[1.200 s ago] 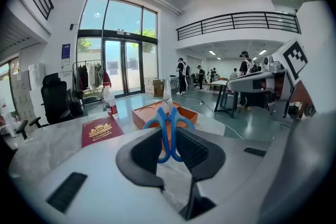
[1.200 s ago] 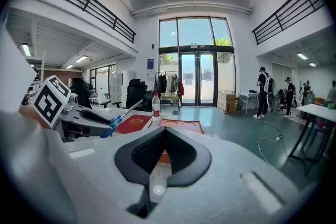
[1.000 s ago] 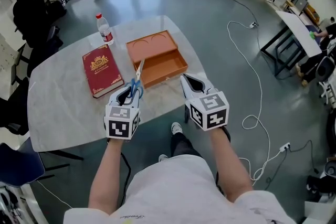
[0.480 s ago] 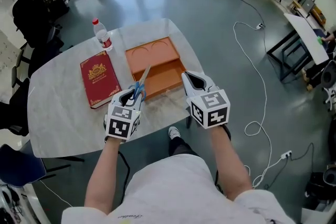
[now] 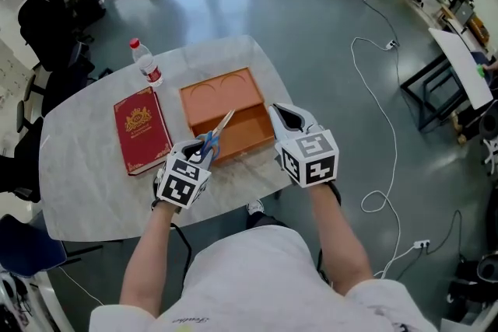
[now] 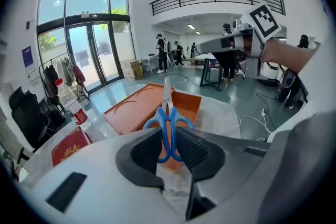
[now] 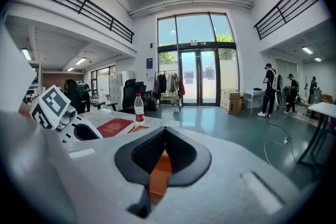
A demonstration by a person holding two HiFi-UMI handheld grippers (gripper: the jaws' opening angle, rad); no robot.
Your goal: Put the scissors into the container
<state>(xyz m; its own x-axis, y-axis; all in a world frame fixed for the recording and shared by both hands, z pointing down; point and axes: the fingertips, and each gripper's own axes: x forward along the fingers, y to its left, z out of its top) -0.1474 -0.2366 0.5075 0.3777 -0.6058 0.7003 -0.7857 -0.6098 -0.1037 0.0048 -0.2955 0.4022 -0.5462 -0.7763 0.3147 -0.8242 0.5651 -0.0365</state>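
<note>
Blue scissors (image 5: 215, 141) now over orange container (image 5: 250, 130)

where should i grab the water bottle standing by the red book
Grip the water bottle round its straight body, below the red cap, jaws level, coming in from the side. It stands upright and round, so the body gives two opposite walls; the cap is narrow. The near side, over the flat red book, looks open.

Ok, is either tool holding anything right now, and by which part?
The left tool grips the scissors by their blue handles; the right tool holds nothing.
</note>
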